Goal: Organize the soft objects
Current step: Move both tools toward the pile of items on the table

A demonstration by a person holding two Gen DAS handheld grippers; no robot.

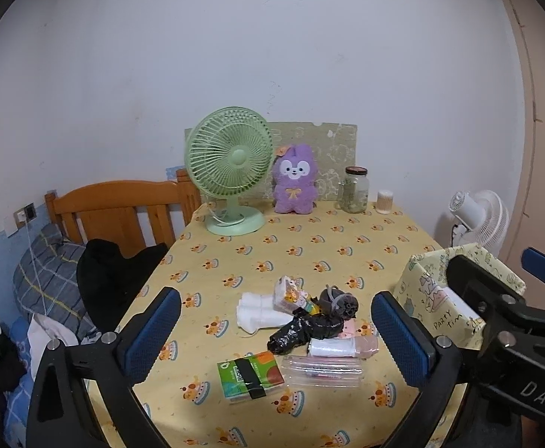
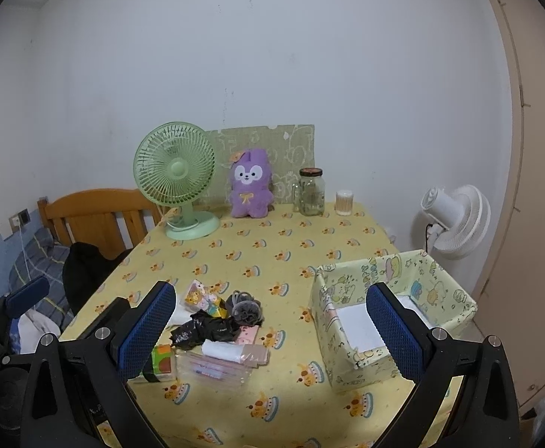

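Lying near the front of the table, the pile of soft objects is judged light and easily squashed. The black plastic bag is probably slippery and best pinched at its bunched middle; the folded white cloth across its thickness. Both the left gripper and right gripper are held spread wide, nothing between them, the patterned box waiting alongside.

A plain white wall is seen at the far side. The tabletop is covered in yellow patterned cloth. A wooden bed headboard is placed left, a white standing fan right, beside a beige door.
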